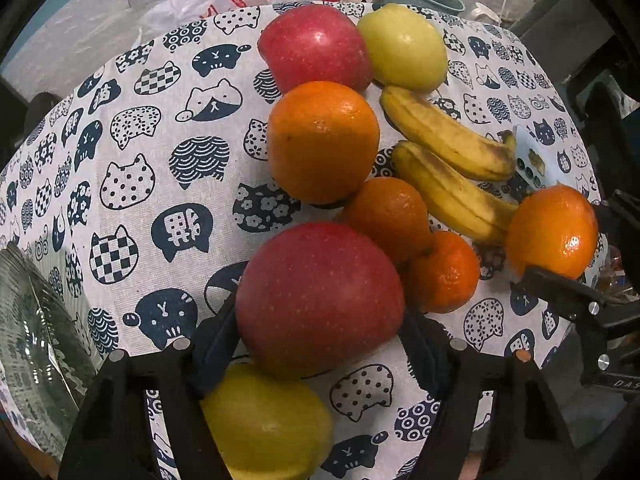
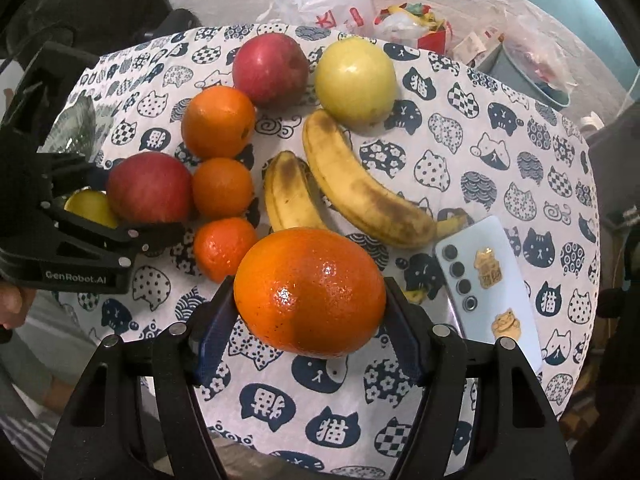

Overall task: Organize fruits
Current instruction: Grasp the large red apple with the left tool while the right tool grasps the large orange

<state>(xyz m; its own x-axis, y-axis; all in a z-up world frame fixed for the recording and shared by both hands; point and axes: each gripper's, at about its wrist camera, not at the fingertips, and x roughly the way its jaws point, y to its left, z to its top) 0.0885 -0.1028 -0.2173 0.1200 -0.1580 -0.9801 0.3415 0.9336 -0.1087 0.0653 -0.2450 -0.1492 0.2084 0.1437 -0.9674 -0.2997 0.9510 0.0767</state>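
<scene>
Left tool (image 1: 320,344) clamped on a red apple (image 1: 320,300), pads pressing both its sides, over the cat-print surface (image 1: 160,160); a yellow-green apple (image 1: 264,424) sits just under it, near the camera. A glass dish (image 1: 36,360) shows at the far left edge. Right of the held apple: a big orange (image 2: 218,122), two small mandarins (image 2: 223,188) stacked toward the front, a second red apple (image 2: 270,68) and a pale yellow apple (image 2: 355,80) at the back. Then two spotted bananas (image 2: 360,184) side by side. Right tool (image 2: 310,316) clamped on a large orange (image 2: 310,292). Phone (image 2: 496,284) lies face down just right of it.
</scene>
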